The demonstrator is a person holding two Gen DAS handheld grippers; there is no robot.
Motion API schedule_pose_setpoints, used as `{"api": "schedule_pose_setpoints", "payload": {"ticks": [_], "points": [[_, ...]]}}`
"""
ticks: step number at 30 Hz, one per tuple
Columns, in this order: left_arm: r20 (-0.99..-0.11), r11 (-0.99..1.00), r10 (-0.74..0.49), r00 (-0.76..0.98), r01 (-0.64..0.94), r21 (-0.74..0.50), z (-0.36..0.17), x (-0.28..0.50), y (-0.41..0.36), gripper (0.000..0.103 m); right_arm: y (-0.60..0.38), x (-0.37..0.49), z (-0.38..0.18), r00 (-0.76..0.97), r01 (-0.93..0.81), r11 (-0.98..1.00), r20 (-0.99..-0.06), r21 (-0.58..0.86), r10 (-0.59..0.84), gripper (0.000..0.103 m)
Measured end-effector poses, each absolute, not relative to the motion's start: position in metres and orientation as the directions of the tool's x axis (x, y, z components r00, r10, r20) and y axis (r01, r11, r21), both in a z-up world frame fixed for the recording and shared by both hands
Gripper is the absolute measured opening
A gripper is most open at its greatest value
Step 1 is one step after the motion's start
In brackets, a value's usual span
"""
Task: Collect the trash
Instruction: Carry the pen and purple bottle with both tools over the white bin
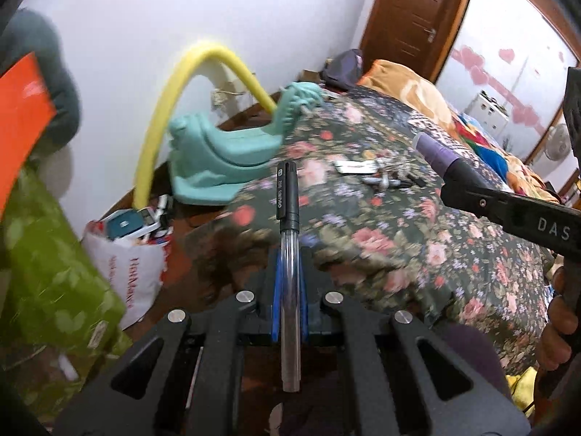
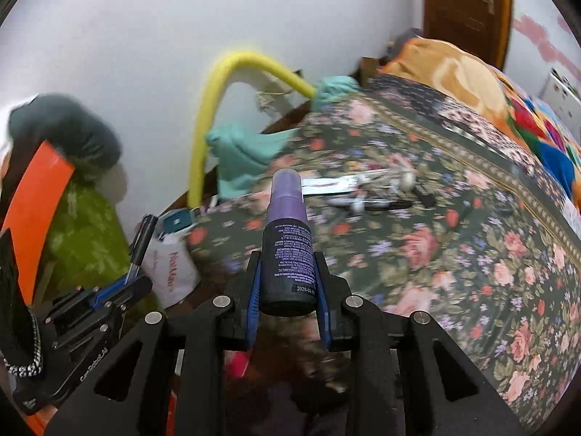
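My left gripper (image 1: 290, 272) is shut on a pen (image 1: 288, 218) with a clear barrel and a black cap, which points forward between the blue pads. My right gripper (image 2: 288, 269) is shut on a small dark spray bottle (image 2: 288, 247) with a purple cap. Each gripper also shows in the other view: the right one (image 1: 461, 185) with the bottle (image 1: 437, 154), the left one (image 2: 127, 283) with the pen (image 2: 142, 239). Both hang over the corner of a floral bedspread (image 1: 399, 247). A white plastic bag (image 1: 127, 265) holding several items stands on the floor below left. More small litter (image 2: 370, 189) lies on the bed.
A teal plastic seat (image 1: 221, 156) with a yellow foam arch (image 1: 170, 101) stands by the white wall. A green floral bag (image 1: 47, 254) and an orange panel (image 1: 21, 109) are at the left. Pillows and blankets (image 1: 410, 87) lie at the bed's far end near a wooden door (image 1: 410, 11).
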State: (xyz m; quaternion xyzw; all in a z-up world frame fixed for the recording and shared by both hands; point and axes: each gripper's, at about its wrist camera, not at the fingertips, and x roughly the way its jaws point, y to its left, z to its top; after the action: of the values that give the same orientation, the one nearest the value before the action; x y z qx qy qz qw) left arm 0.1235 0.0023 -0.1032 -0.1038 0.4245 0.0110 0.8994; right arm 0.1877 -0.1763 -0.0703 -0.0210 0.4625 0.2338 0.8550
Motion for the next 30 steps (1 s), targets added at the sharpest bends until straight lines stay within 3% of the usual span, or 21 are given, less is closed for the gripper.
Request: {"api": "schedule_pose_setpoints", "payload": {"ticks": [14, 30], "points": [[-0.841, 0.924, 0.050, 0.539, -0.344, -0.166, -0.155, 0.022, 0.089, 0.007, -0.053, 0.114, -0.117, 0.250, -0.641, 0.743, -0.863, 0.193, 0.440, 0.023], [-0.964, 0.836, -0.002, 0.267, -0.528, -0.148, -0.288, -0.007, 0.138, 0.007, 0.048, 0.086, -0.243, -0.052, -0.733, 0.637, -0.953, 0.239, 0.298, 0.024]]}}
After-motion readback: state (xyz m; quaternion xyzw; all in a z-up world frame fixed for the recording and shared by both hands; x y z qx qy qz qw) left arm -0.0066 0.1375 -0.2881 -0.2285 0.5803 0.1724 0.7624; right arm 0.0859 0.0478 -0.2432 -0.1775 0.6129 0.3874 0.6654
